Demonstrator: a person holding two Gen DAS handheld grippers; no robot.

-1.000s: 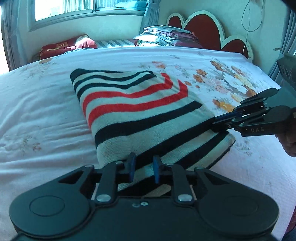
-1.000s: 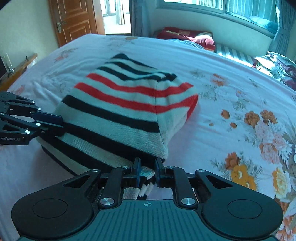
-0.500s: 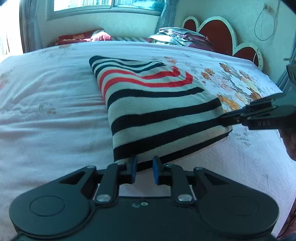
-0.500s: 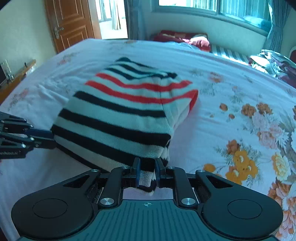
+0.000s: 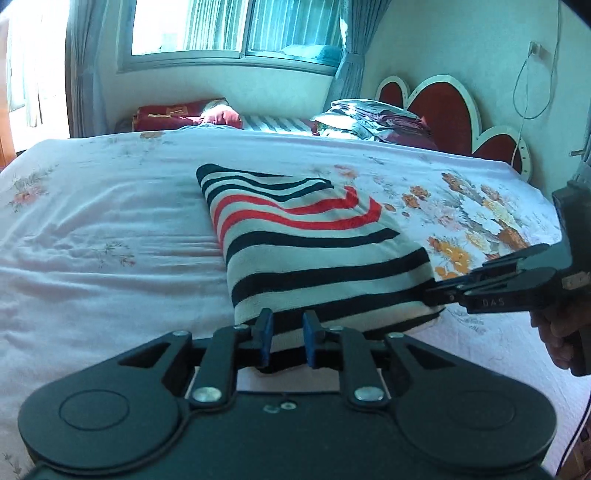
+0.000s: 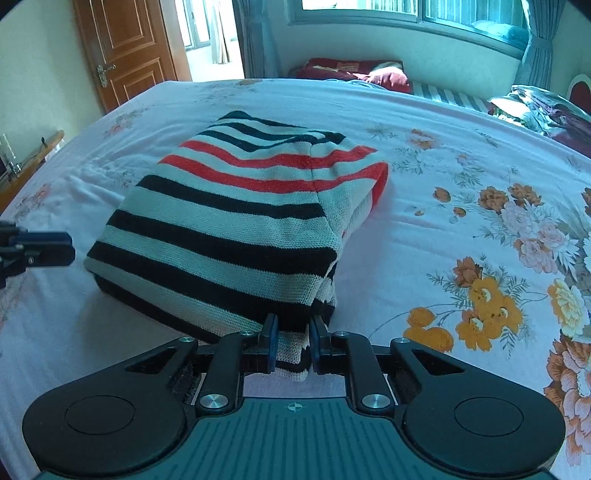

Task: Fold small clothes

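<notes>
Left wrist view: my left gripper (image 5: 286,338) fills the bottom of the frame, its two blue fingertips (image 5: 264,334) standing a little apart with the near edge of a folded striped sweater (image 5: 314,254) lying between them; the fabric sits in the gap, but I cannot tell whether the pads actually press it. The sweater, cream with black bands and two red bands farther off, lies flat on the pink floral bedsheet (image 5: 103,236), reaching away from my fingers toward the middle of the bed. At the right edge my right gripper (image 5: 439,295) comes in sideways, its tip touching the sweater's near right corner, with my right hand (image 5: 554,332) behind it. A heart-shaped red headboard (image 5: 436,107) and a pile of folded bedding (image 5: 373,118) stand at the far side, under a curtained window (image 5: 236,29). Right wrist view: my right gripper (image 6: 293,341) holds its blue fingertips (image 6: 270,339) narrowly spaced, and a corner of the sweater (image 6: 236,225) hangs down between them, pinched there. The rest of the sweater lies just ahead on the bedsheet (image 6: 424,236). My left gripper (image 6: 40,247) shows at the left edge, its tip just beside the sweater's far corner with a sliver of sheet between. A wooden door (image 6: 125,48) stands behind.
</notes>
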